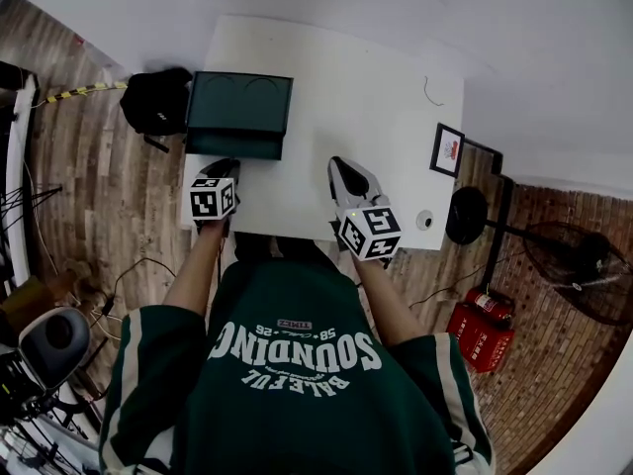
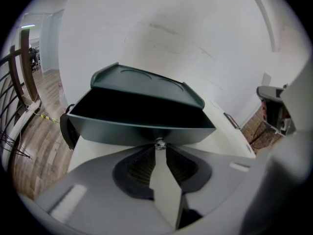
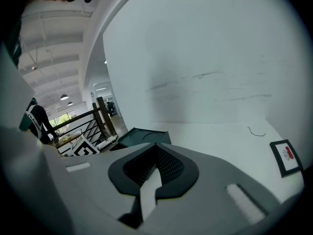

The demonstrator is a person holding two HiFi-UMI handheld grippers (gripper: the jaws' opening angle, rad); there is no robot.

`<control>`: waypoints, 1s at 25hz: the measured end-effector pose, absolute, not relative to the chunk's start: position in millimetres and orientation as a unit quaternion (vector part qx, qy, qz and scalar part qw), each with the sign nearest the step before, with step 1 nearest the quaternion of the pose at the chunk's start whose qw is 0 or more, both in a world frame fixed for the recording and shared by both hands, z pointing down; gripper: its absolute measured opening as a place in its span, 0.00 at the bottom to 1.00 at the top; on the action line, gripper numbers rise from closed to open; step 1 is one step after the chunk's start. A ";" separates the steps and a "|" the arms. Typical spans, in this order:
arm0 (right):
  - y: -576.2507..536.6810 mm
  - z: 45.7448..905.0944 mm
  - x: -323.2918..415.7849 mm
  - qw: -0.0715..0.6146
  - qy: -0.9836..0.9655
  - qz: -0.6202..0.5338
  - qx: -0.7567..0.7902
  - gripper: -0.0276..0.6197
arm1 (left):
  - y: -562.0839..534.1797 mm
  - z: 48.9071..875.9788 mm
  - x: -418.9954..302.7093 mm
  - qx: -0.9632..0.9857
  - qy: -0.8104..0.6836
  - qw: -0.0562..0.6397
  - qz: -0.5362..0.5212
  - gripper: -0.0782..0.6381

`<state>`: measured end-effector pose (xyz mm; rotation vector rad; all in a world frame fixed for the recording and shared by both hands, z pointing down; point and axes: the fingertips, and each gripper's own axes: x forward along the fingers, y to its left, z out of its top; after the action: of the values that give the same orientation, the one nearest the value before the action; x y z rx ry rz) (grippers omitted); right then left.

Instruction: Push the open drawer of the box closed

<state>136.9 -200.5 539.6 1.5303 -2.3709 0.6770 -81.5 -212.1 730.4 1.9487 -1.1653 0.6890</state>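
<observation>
A dark green box stands at the left of the white table. Its drawer is pulled out toward me, and its dark inside fills the left gripper view. My left gripper is at the middle of the drawer front. Its tips are closed on the small silver knob. My right gripper hovers over bare table to the right of the box, shut and holding nothing. The right gripper view shows the box off to the left.
A black backpack sits against the box's left side at the table edge. A framed picture and a small round object lie at the table's right. A fan and a red fire extinguisher are on the floor to the right.
</observation>
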 end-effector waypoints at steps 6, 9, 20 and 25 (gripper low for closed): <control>-206.2 539.5 145.8 0.119 -0.805 0.233 0.532 0.05 | -231.3 729.6 -77.3 0.762 -0.456 0.375 0.266 0.28; -207.5 540.8 148.3 0.119 -0.803 0.235 0.535 0.05 | -239.5 729.4 -76.5 0.761 -0.459 0.376 0.262 0.28; -210.1 543.1 155.8 0.115 -0.795 0.241 0.544 0.05 | -264.2 730.2 -74.4 0.760 -0.462 0.379 0.254 0.28; -209.8 546.0 162.4 0.114 -0.790 0.244 0.551 0.05 | -272.7 730.4 -72.9 0.760 -0.464 0.380 0.251 0.28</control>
<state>162.4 -209.8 546.0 1.6169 -2.3154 0.7161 -72.9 -272.7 730.4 1.9407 -1.1850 0.6408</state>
